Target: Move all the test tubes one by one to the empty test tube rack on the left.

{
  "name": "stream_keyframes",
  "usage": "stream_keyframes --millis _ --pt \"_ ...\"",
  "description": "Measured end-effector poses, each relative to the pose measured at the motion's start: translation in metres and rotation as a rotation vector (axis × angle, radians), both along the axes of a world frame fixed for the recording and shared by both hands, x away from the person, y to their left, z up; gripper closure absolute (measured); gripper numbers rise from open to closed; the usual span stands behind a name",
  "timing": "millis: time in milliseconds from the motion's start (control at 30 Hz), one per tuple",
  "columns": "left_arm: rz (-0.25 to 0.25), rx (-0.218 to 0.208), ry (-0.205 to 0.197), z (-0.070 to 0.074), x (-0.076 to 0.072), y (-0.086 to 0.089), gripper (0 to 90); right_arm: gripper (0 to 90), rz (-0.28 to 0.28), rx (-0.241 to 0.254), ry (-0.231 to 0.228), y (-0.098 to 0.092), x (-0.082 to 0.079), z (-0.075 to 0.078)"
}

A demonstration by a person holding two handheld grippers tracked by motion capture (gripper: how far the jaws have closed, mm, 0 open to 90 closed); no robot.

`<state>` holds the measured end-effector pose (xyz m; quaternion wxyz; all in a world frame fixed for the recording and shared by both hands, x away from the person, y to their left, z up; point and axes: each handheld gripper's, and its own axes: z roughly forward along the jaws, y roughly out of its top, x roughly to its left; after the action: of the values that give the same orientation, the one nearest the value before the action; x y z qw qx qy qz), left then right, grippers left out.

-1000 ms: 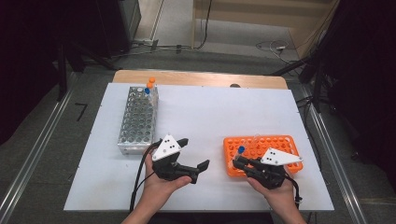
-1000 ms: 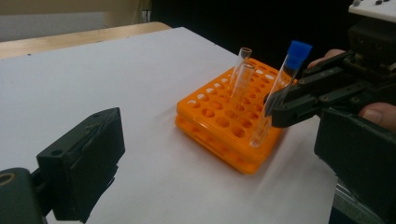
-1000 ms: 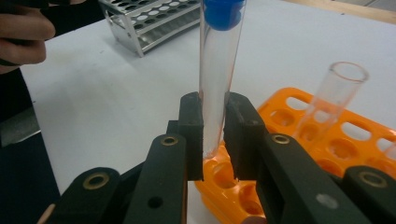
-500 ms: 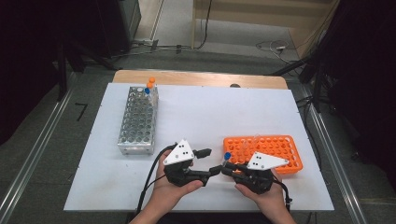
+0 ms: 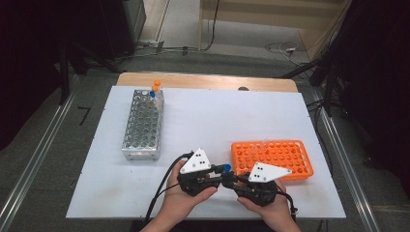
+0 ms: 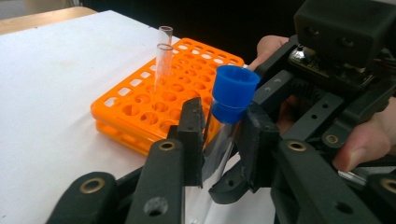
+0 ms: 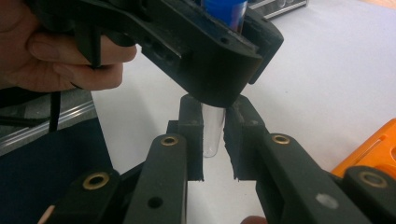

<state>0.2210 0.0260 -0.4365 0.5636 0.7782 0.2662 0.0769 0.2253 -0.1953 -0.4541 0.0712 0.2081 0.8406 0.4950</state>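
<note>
Blue-capped test tube (image 6: 224, 126) pinched by both: left gripper (image 6: 223, 135) just closed under cap, right gripper (image 7: 214, 133) clamps bottom. Orange rack (image 5: 273, 155) at 3 o'clock. Risk: opposing pull cracks glass, or slip.

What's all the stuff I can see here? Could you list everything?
Capped tube: one, clear with blue cap, held between both grippers near the table's front edge.
Orange rack: one, orange, right side of the table.
Open tubes: two, clear, standing in the orange rack.
Metal rack: one, silver, left side.
Rack tubes: a few, orange and blue caps, at the metal rack's far end.
Table: one, white.
Left gripper: black, clamped on the capped tube.
Right gripper: black, clamped on its lower end.
</note>
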Motion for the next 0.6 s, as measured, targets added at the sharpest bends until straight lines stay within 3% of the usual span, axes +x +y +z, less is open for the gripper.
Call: stream_keyframes --millis 200,400,600 --pt "0.018 -0.007 -0.018 0.002 -0.001 0.003 76.9 74.0 0.007 0.018 0.011 -0.003 0.001 0.0" --pt "0.042 -0.02 -0.021 0.004 0.0 0.01 77.0 51.3 0.018 0.027 0.007 -0.01 0.001 0.003" --pt "0.071 -0.041 -0.019 0.006 0.004 0.022 77.0 29.8 -0.008 0.035 0.005 -0.024 0.005 0.006"
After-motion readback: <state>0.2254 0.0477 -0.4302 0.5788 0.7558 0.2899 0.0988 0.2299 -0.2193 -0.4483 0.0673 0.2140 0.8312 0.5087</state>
